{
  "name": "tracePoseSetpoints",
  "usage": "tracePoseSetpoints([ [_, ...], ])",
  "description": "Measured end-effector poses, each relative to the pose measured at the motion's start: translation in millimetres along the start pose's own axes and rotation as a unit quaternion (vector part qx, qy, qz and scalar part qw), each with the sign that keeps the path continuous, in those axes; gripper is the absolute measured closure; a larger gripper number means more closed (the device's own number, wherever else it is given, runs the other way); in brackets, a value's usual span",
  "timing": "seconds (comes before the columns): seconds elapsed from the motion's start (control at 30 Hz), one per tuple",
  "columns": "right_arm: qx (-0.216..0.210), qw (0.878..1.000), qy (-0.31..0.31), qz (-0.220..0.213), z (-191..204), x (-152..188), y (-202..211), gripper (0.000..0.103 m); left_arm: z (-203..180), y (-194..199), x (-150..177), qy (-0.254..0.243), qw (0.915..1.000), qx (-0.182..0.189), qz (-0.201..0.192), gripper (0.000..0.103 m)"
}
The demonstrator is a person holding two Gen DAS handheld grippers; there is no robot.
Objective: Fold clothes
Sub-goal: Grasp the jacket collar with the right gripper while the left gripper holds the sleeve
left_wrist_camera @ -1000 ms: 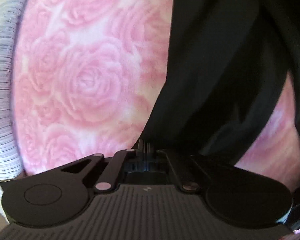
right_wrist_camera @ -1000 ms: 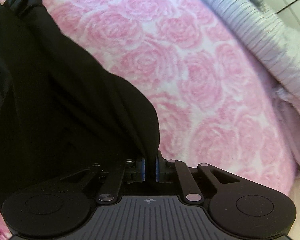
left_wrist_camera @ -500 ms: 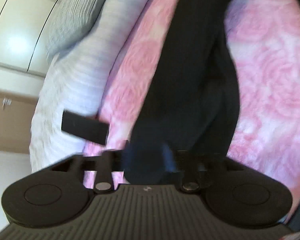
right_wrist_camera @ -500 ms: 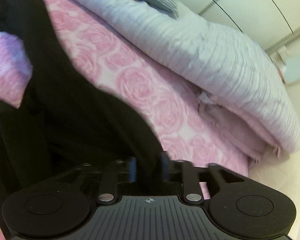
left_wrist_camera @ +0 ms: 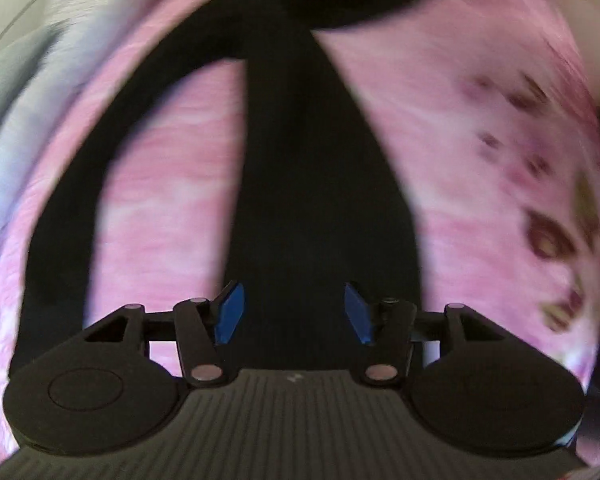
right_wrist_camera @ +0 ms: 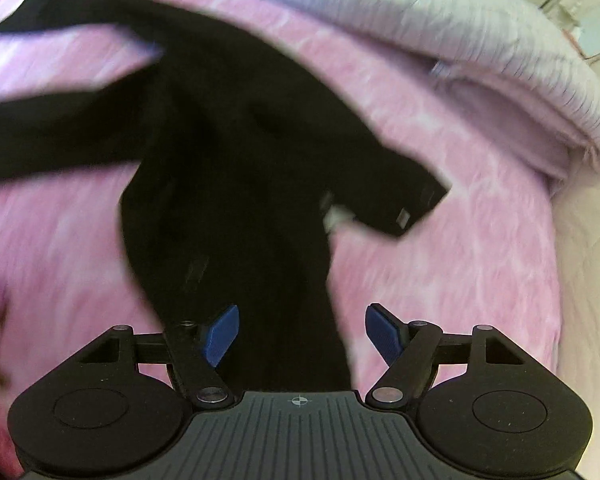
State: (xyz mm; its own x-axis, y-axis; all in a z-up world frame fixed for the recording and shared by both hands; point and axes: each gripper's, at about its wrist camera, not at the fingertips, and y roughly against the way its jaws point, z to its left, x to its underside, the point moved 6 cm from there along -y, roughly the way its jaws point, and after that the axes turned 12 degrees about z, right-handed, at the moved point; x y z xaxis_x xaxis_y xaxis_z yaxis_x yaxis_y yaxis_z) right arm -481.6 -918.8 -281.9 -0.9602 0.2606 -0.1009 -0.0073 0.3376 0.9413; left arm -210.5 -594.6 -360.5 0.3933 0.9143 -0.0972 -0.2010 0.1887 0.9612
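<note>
A black garment (left_wrist_camera: 300, 184) lies spread over the pink rose-patterned bedspread (left_wrist_camera: 460, 200). In the left wrist view a long strip of it runs up the middle and a thin black arc curves off to the left. My left gripper (left_wrist_camera: 292, 312) hangs above that strip, jaws opening, blue pads (left_wrist_camera: 230, 312) clear of the cloth. In the right wrist view the black garment (right_wrist_camera: 240, 184) shows a sleeve with a cuff at the right. My right gripper (right_wrist_camera: 302, 334) is over its lower end, jaws opening, pads (right_wrist_camera: 384, 334) not pressing on the fabric. Both views are blurred.
A rolled pale lilac striped duvet (right_wrist_camera: 460, 40) lies along the far side of the bedspread (right_wrist_camera: 460, 280), also blurred at the left in the left wrist view (left_wrist_camera: 16, 112). The bed's edge and pale floor (right_wrist_camera: 588, 260) are at the right. Dark flower prints (left_wrist_camera: 540, 232) mark the cloth.
Both grippers were shut on the black garment and have let go, jaws spreading wide. Both have pulled back and risen, so more of the garment and bed shows.
</note>
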Motion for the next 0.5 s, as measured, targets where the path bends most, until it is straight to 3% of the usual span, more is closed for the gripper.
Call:
tracePoseSetpoints([
  [0.13,-0.002,1.0,-0.008,0.007,11.1,32.4,-23.9,0.029,-34.9,-22.7,6.0,0.009,0.9988,-0.031,0.037,0.049],
  [0.2,-0.009,0.999,-0.049,0.004,1.3,37.0,-38.2,0.03,-37.4,-27.0,10.9,0.016,0.9967,-0.065,0.047,0.038],
  [0.27,-0.035,0.991,-0.129,0.0,-15.9,42.5,-45.5,0.029,-36.8,-26.5,11.4,0.025,0.9946,-0.087,0.05,0.036],
  [0.33,-0.073,0.975,-0.209,-0.005,-32.3,52.3,-48.5,0.029,-39.6,-26.3,11.6,0.033,0.9942,-0.082,0.061,0.059],
  [0.4,-0.121,0.953,-0.279,-0.008,-41.4,69.1,-52.0,0.029,-43.1,-25.4,9.6,0.034,0.9929,-0.086,0.074,0.101],
  [0.5,-0.198,0.922,-0.33,-0.039,-39.0,87.5,-60.7,0.029,-34.6,-21.9,12.3,0.063,0.9866,-0.119,0.093,0.103],
])
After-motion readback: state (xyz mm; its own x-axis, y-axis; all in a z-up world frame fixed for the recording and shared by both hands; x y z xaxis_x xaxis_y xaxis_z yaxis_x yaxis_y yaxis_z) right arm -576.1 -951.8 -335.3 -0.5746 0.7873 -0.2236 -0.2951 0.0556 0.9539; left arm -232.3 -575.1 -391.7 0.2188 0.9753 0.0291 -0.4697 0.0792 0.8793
